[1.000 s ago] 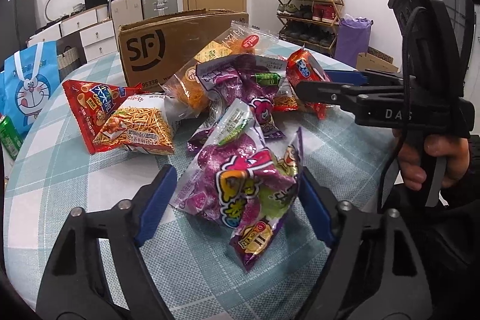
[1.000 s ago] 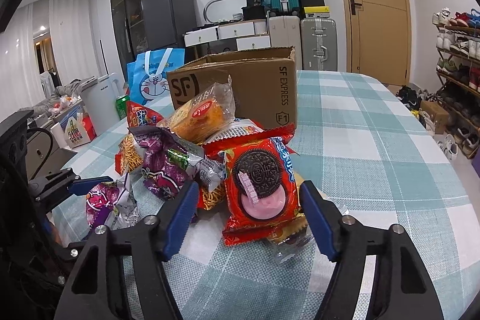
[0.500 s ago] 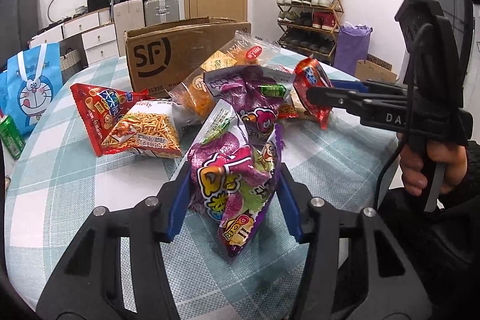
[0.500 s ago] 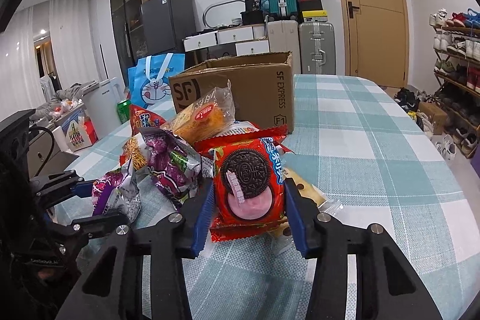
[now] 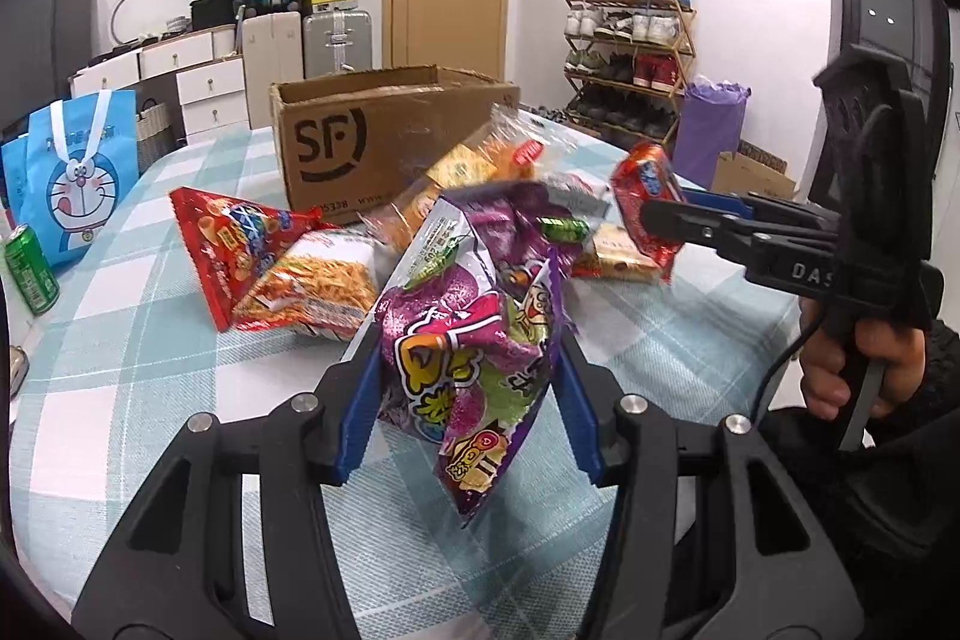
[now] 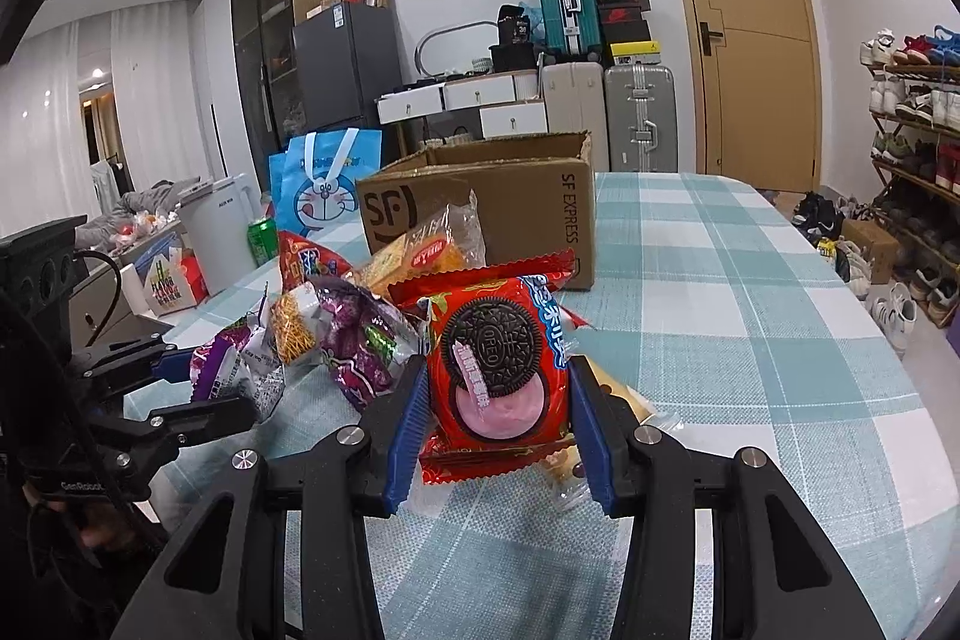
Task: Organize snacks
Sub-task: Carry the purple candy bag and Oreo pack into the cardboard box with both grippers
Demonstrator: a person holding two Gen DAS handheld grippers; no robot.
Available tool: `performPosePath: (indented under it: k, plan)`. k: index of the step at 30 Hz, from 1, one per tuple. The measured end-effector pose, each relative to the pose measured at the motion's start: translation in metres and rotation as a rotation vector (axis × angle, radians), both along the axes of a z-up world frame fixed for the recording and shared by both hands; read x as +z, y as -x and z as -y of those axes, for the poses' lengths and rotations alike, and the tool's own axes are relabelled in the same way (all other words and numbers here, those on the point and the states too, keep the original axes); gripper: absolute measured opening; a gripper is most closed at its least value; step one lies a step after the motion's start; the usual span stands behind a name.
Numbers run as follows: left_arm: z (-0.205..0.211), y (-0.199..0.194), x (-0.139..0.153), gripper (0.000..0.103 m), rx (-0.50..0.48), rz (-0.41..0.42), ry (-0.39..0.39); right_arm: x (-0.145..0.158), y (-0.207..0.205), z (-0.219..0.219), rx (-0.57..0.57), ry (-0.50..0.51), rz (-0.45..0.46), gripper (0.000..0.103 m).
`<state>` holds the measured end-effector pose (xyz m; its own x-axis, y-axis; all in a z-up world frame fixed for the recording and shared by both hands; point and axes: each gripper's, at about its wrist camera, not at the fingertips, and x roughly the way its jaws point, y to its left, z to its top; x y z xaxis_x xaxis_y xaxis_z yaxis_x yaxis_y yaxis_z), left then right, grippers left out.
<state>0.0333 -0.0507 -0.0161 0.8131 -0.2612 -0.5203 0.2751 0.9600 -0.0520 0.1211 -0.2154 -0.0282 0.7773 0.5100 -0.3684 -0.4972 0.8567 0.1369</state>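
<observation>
Nearest in the left wrist view, our left hand-held gripper [image 5: 468, 388] is clamped on a purple bag [image 5: 474, 358], both blue pads pressed into its crumpled sides, the bag's lower corner hanging below the fingers over the checked surface [image 5: 150, 340]. In the right wrist view, our right hand-held gripper [image 6: 498, 418] is clamped on a red Oreo pack [image 6: 504, 370], pads against its two edges; the pack stands upright between the fingers, with a clear wrapper [image 6: 648, 418] lying just behind and beside it on the surface [image 6: 750, 340].

Just past the held items sits the pile. We see a noodle bag [image 5: 312, 286] touching a red triangular bag [image 5: 234, 238] on the left side, a second purple bag [image 5: 516, 220] in the middle, and an orange cracker pack [image 5: 474, 166] leaning on top, close to the box. From the left view the right hand-held gripper [image 5: 666, 220] shows side-on, its fingers around the Oreo pack [image 5: 648, 196], with our hand [image 5: 858, 364] on the handle.

Behind the pile stands an open SF box [image 5: 372, 142], upright on the surface. Off to the far left edge are a green can [image 5: 30, 268] and a blue Doraemon bag [image 5: 72, 172], near each other and well apart from the pile.

Beyond the surface we see drawers [image 6: 474, 100], suitcases [image 6: 600, 94], a door [image 6: 744, 34] and a shoe rack [image 5: 630, 52].
</observation>
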Motion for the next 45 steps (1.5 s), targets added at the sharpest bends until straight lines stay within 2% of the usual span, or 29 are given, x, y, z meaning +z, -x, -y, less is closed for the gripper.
performPosePath:
  k: [13,25,36,45]
  plan:
    - [-0.017,-0.012,0.039,0.050,0.092,0.038,0.025,0.029,0.002,0.010,0.005,-0.071,0.029,0.046]
    - [-0.034,-0.038,0.083,0.050,0.199,0.073,0.038,0.061,-0.015,0.002,0.031,-0.108,0.047,0.046]
    - [-0.031,-0.071,0.124,0.050,0.233,0.112,0.028,0.097,-0.044,-0.003,0.029,-0.136,0.059,0.046]
    - [-0.027,-0.119,0.147,0.050,0.259,0.120,0.024,0.119,-0.073,-0.003,0.032,-0.171,0.034,0.046]
